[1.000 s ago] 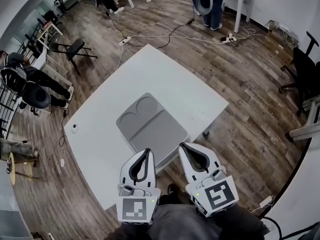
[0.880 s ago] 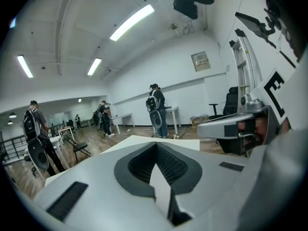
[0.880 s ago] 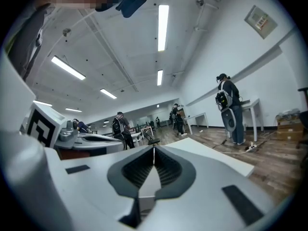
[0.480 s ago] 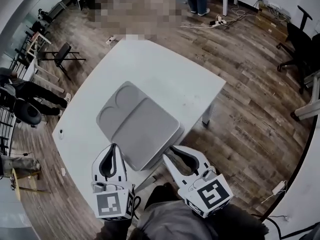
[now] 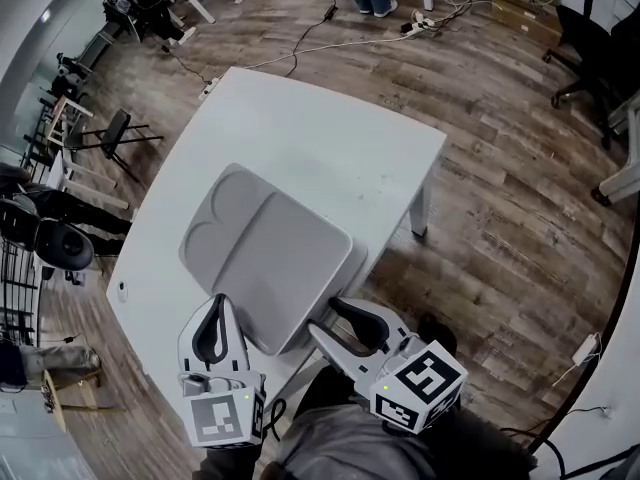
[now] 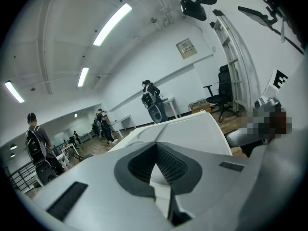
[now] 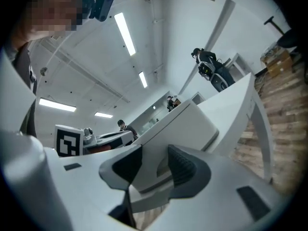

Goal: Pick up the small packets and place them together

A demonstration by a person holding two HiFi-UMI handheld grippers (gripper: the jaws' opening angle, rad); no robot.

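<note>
- Grey moulded plastic tray (image 5: 270, 258), with two round hollows at its far end and one large flat compartment, lies on the white rectangular surface (image 5: 330, 138); its near corner juts past the surface's near edge.
- My left tongs (image 5: 216, 306) hang over that near edge, just beside the tray's near-left side. In the left gripper view the left tongs (image 6: 155, 146) have their tips pressed together, with nothing caught between the ribbed pads.
- My right tongs (image 5: 332, 318) sit low, beside the tray's overhanging corner and off the surface, above the brown wooden plank floor (image 5: 500, 168).
- In the right gripper view the right tongs (image 7: 154, 160) stand about half apart and have just been opening. The tray's rounded edge (image 7: 192, 124) shows through the gap, beyond the pads; nothing is gripped.
- Small packets: I cannot find them in any view.
</note>
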